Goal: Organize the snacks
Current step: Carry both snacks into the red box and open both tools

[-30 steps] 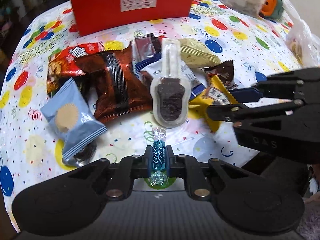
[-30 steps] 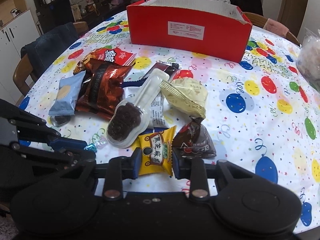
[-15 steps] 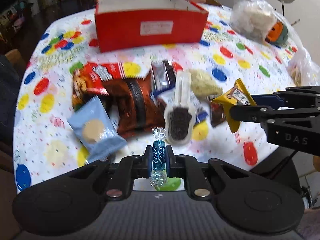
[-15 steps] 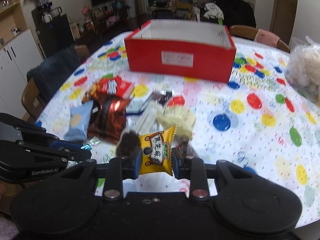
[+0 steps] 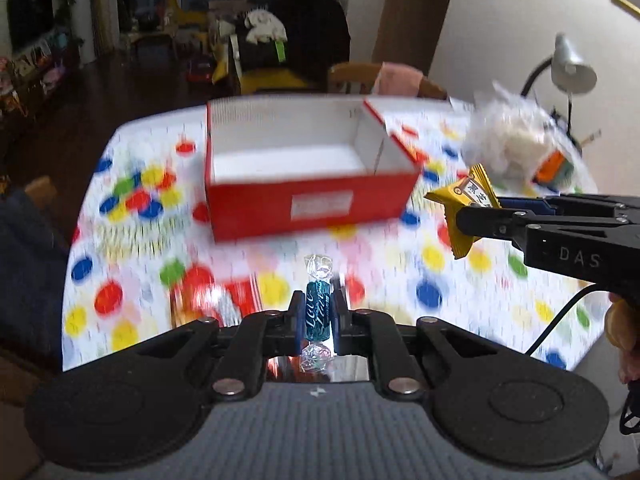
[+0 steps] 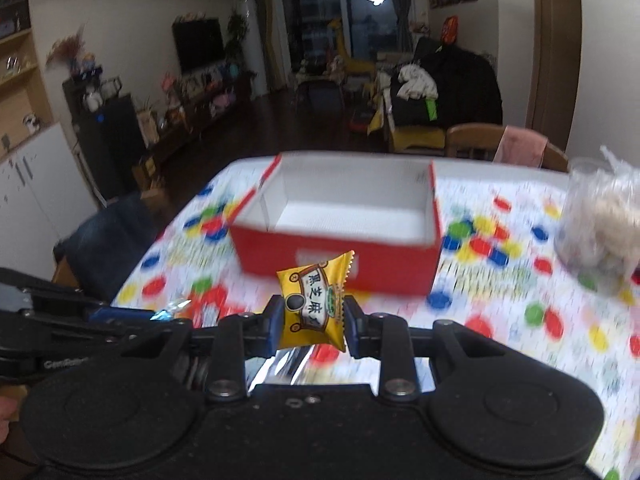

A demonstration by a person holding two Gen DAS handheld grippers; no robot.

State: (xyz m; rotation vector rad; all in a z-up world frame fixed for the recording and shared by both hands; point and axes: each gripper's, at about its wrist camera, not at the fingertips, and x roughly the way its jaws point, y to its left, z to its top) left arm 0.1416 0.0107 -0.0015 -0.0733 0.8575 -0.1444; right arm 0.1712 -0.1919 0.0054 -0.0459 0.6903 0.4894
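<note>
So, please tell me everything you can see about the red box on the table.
The red box is an open, lidless rectangular carton, looking like cardboard: red outside, plain white inside, with a white label on its near long wall. It stands upright on the balloon-patterned tablecloth, towards the table's far side. Its inside looks empty as far as the views show. No gripper touches it; the yellow snack packet and the blue wrapped candy are held in front of it.

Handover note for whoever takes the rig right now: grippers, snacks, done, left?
Left gripper: shut on blue candy, lifted.
Right gripper: shut on yellow packet, lifted.
Red box: open ahead on the table, nothing visible inside.
Done: both snacks picked up.
Left: drop both into the box. More snacks show blurred under the left gripper, still to box.
</note>
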